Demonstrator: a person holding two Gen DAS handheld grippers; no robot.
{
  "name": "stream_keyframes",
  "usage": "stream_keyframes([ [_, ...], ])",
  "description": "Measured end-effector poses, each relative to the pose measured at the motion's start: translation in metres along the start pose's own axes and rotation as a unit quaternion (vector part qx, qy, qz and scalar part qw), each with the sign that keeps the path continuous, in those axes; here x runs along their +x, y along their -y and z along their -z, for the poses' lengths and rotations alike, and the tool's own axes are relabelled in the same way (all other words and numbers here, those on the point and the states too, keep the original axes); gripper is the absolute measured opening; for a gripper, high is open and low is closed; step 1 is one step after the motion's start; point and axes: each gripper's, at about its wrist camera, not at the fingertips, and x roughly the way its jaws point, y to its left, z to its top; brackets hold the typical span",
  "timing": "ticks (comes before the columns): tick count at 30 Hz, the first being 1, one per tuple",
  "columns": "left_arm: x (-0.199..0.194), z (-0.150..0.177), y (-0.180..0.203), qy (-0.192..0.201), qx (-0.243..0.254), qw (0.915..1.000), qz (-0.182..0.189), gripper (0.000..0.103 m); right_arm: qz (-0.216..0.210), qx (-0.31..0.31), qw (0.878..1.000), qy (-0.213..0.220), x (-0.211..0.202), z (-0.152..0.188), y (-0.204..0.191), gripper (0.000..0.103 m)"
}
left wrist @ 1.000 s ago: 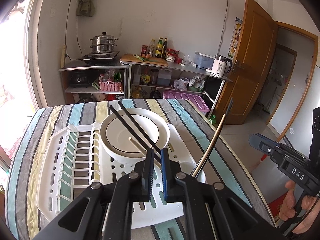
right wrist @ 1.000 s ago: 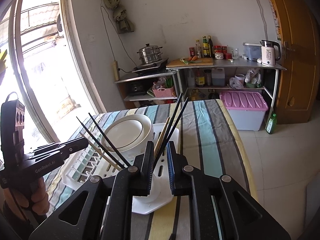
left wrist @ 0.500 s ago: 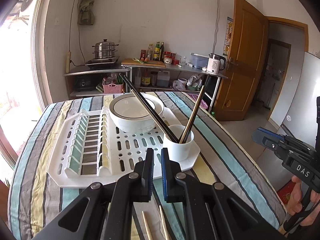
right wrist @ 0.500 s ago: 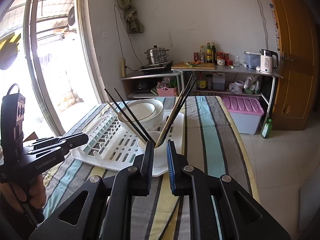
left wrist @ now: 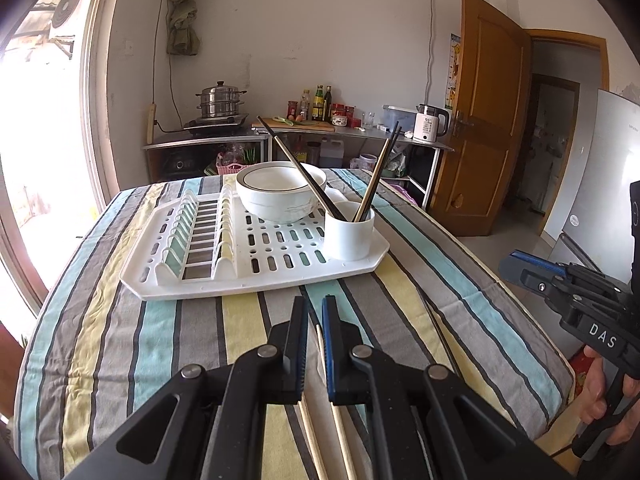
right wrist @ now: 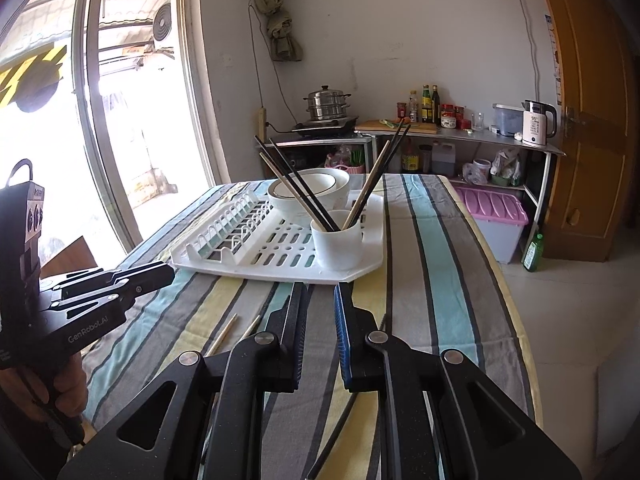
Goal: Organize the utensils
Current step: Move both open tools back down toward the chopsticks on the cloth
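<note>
A white cup point(left wrist: 349, 232) stands on the front right corner of the white drying rack point(left wrist: 256, 268) and holds several chopsticks, black ones point(left wrist: 300, 168) leaning left and brown ones point(left wrist: 378, 172) leaning right. A white bowl point(left wrist: 280, 196) sits behind it. My left gripper point(left wrist: 316, 308) is shut and empty, low over the striped cloth in front of the rack. Two loose wooden chopsticks point(left wrist: 340, 432) lie under it. My right gripper point(right wrist: 320, 292) hangs near the rack's front edge, jaws slightly apart with nothing between them. A dark chopstick point(right wrist: 344, 420) lies beneath it.
The striped tablecloth point(right wrist: 440, 280) ends close on the right, with tiled floor beyond. A pink-lidded box point(right wrist: 492, 216) and a green bottle point(right wrist: 534, 252) stand on that floor. Metal shelves point(left wrist: 352, 132) with pots and bottles line the far wall. A big window point(right wrist: 132, 120) is on the left.
Both grippers have drawn back from the cup and rack toward the table's near end and sunk a little. The loose chopsticks on the cloth have come into view. The cup's chopsticks stay put.
</note>
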Motion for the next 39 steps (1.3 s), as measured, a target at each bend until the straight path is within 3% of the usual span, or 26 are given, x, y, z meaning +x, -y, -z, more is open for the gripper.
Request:
stream_keyframes([
  [21, -0.034, 0.062, -0.008, -0.018, -0.009, 0.9997, -0.011, 0.006, -0.016, 0.024, 0.999, -0.021, -0.024, 0.05, -0.003, 0.017],
  [39, 0.002, 0.069, -0.016, -0.067, -0.024, 0.9974, -0.011, 0.015, -0.012, 0.036, 0.998, -0.051, -0.003, 0.058, 0.006, 0.017],
])
